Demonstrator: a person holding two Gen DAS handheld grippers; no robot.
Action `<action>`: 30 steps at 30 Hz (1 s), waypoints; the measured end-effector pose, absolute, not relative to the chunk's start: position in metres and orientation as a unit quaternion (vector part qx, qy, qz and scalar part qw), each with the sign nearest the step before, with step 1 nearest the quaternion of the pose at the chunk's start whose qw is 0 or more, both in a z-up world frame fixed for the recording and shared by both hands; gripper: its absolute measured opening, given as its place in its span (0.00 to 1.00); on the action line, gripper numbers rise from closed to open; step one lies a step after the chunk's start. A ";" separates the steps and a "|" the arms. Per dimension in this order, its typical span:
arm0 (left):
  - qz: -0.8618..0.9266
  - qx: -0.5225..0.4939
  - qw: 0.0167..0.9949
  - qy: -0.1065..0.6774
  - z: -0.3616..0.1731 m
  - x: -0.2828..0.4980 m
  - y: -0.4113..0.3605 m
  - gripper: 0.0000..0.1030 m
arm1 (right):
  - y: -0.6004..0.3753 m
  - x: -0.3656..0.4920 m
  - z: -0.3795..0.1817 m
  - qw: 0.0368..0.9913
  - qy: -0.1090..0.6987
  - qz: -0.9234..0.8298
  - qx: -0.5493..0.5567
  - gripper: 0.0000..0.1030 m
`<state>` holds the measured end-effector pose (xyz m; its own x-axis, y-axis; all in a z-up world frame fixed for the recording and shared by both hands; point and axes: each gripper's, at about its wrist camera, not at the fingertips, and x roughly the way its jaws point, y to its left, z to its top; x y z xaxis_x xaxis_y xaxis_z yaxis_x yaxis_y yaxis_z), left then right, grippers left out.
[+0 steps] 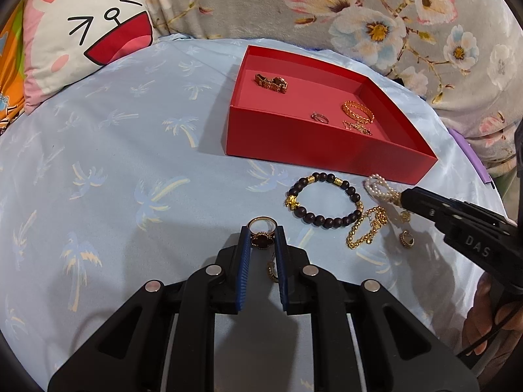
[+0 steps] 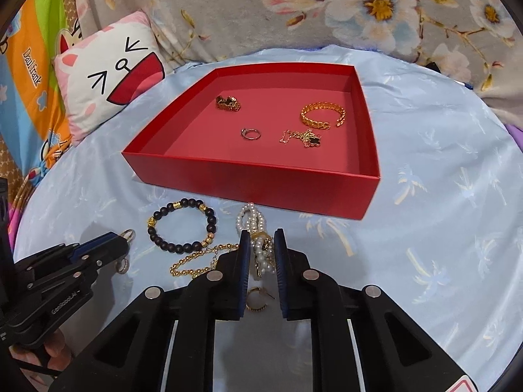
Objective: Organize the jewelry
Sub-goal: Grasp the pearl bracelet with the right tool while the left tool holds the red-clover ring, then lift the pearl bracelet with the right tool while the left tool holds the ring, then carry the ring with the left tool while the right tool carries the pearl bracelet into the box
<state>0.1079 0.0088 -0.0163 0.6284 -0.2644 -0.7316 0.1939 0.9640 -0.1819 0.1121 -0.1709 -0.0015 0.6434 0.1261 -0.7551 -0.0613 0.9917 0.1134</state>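
A red tray (image 1: 287, 137) (image 2: 248, 179) holds several gold pieces and a small silver ring (image 2: 250, 134). In front of it on the blue sheet lie a dark bead bracelet (image 1: 323, 199) (image 2: 181, 225), a gold ball chain (image 1: 366, 228) (image 2: 196, 261) and small gold earrings (image 1: 407, 238) (image 2: 256, 299). My left gripper (image 1: 262, 233) is shut on a gold ring with a dark stone (image 1: 261, 235). My right gripper (image 2: 260, 238) is shut on a pearl bracelet (image 2: 253, 225) (image 1: 376, 187).
A cat-face cushion (image 1: 85, 29) (image 2: 108, 78) lies at the back left. A floral blanket (image 1: 359, 9) (image 2: 359, 9) rises behind the tray. A hoop earring (image 1: 273, 271) lies between my left fingers, on the sheet.
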 end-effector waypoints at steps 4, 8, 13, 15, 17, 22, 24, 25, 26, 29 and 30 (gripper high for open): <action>-0.127 -0.042 0.901 0.412 -0.016 0.108 0.009 0.14 | -0.175 0.111 -0.006 0.899 0.432 0.056 0.043 0.13; -0.126 -0.044 0.901 0.412 -0.016 0.108 0.010 0.14 | -0.176 0.114 -0.009 0.895 0.441 0.058 0.046 0.17; -0.127 -0.044 0.901 0.412 -0.016 0.108 0.010 0.14 | -0.174 0.119 -0.018 0.890 0.449 0.059 0.048 0.22; -0.127 -0.043 0.901 0.412 -0.016 0.108 0.010 0.14 | -0.175 0.119 -0.018 0.890 0.449 0.059 0.050 0.20; -0.128 -0.044 0.901 0.412 -0.016 0.108 0.009 0.14 | -0.175 0.118 -0.018 0.891 0.448 0.056 0.049 0.19; -0.128 -0.040 0.902 0.411 -0.016 0.106 0.009 0.14 | -0.176 0.110 -0.011 0.898 0.434 0.050 0.050 0.18; -0.130 -0.036 0.901 0.413 -0.015 0.105 0.008 0.14 | -0.177 0.104 -0.003 0.904 0.422 0.048 0.049 0.17; -0.134 -0.037 0.901 0.412 -0.013 0.104 0.008 0.14 | -0.178 0.101 0.003 0.907 0.416 0.047 0.051 0.17; -0.137 -0.037 0.901 0.410 -0.010 0.102 0.008 0.14 | -0.180 0.099 0.007 0.909 0.411 0.047 0.053 0.17; -0.142 -0.035 0.906 0.397 0.004 0.099 0.008 0.14 | -0.184 0.092 0.025 0.917 0.392 0.047 0.062 0.17; -0.144 -0.035 0.907 0.393 0.009 0.099 0.008 0.14 | -0.185 0.090 0.030 0.919 0.387 0.048 0.065 0.17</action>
<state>0.0989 0.0083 0.0087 0.6490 -0.2886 -0.7040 0.2333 0.9562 -0.1769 0.0905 -0.1852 0.0299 0.6965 0.1387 -0.7041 -0.0386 0.9869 0.1563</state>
